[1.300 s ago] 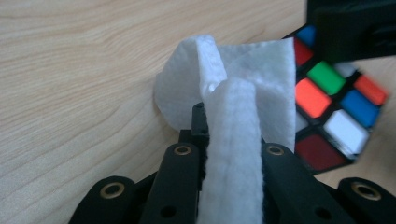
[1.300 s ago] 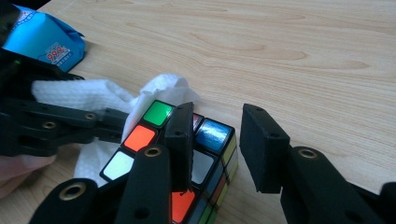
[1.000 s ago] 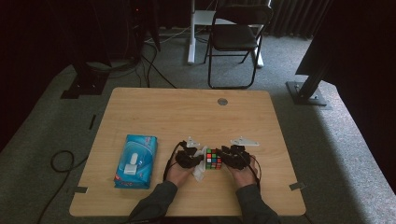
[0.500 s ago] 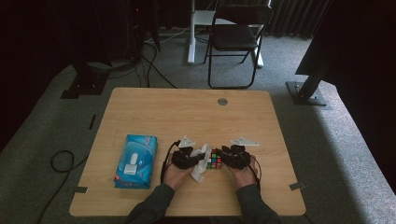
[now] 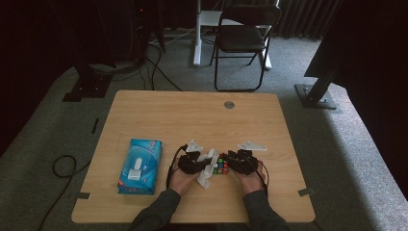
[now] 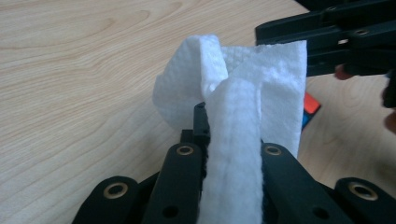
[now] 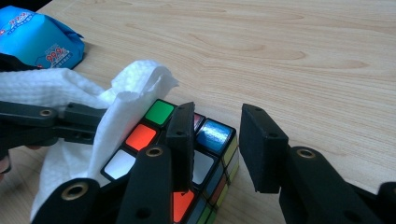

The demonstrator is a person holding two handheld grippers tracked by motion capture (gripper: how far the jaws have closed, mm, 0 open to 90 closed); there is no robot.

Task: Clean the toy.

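- Our left gripper (image 6: 232,154) clamps a white textured paper wipe (image 6: 243,93), centre frame.
- Our right gripper (image 7: 217,149) grips the multicoloured plastic puzzle cube (image 7: 205,140), lower centre.

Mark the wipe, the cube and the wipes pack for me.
wipe (image 6: 233,121), left gripper view, on the folded strip between the jaws.
cube (image 7: 159,112), right gripper view, on its green top tile.
wipes pack (image 5: 139,166), high view, on its blue top face.
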